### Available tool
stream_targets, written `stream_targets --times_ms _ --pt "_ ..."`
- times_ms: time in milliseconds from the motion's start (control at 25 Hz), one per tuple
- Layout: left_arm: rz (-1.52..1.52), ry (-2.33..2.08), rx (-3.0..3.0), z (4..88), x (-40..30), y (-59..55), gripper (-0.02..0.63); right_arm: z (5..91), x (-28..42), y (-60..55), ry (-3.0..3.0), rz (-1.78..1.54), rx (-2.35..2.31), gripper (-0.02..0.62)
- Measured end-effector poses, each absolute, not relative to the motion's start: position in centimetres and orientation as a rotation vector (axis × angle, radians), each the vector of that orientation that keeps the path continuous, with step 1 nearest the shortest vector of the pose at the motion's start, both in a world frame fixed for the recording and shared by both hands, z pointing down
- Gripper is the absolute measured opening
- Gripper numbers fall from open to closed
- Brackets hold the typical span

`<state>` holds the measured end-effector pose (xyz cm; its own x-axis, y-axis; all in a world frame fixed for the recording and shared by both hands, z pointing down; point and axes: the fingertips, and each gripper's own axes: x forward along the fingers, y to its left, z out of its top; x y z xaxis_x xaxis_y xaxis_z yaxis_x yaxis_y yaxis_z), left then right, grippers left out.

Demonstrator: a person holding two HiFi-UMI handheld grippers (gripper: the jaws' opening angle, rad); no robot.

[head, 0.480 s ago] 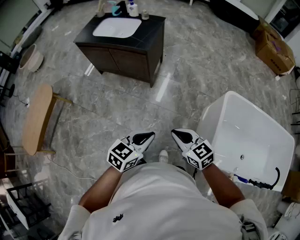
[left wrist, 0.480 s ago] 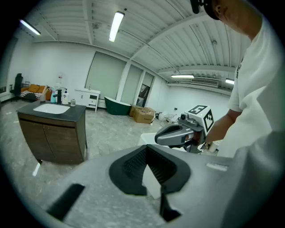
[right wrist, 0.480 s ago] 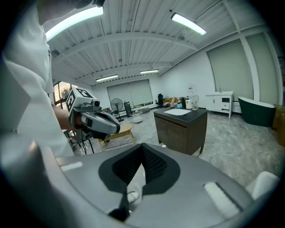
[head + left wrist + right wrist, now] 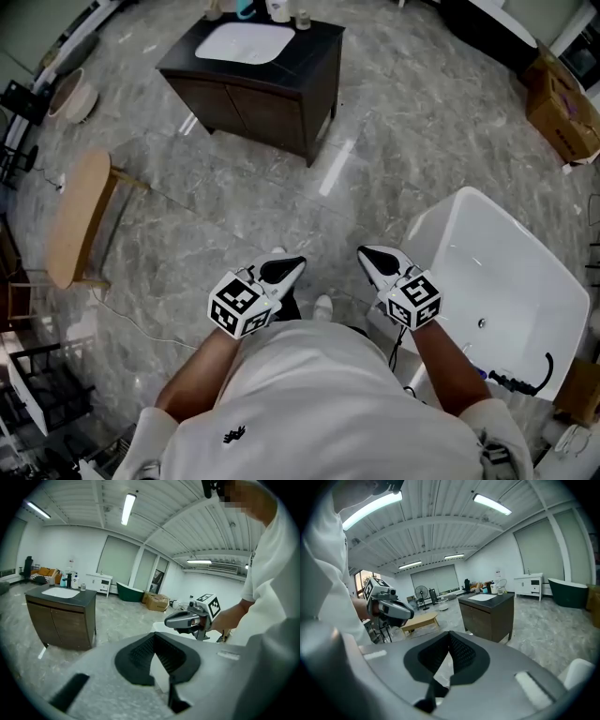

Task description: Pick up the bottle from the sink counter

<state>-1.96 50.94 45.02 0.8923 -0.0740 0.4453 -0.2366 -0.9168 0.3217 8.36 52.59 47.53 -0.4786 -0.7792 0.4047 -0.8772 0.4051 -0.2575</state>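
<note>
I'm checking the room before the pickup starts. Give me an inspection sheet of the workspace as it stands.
Surface: dark sink counter with a white basin, well across the floor from the person.
Job's things: white bottle at the counter's back edge, partly cut off by the frame, untouched.
Clutter: blue item and small jar beside the bottle.
Grippers: left gripper and right gripper both shut, empty, held close to the person's body.
Cables: thin cable on the floor by the wooden bench; black hose in the bathtub.
Surroundings: grey stone floor; cardboard box far right.
</note>
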Motion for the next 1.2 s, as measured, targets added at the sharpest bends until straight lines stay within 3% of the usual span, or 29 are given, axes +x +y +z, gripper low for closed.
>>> stream_targets --times_ms 240,640,1200 --pt "0.559 -0.23 2.685 44.9 -0.9 44.9 0.006 47.1 10.9 45.7 -2.431 0.59 1.518 0.135" --pt "0.503 -0.15 2.743 42.8 0.4 30.0 0.006 45.5 12.4 30.4 -2.348 0.547 1.585 0.172" --pt "0.456 -0.224 2.736 42.4 -3.4 13.9 0.006 44.0 12.2 10.1 -2.316 0.484 1.611 0.179"
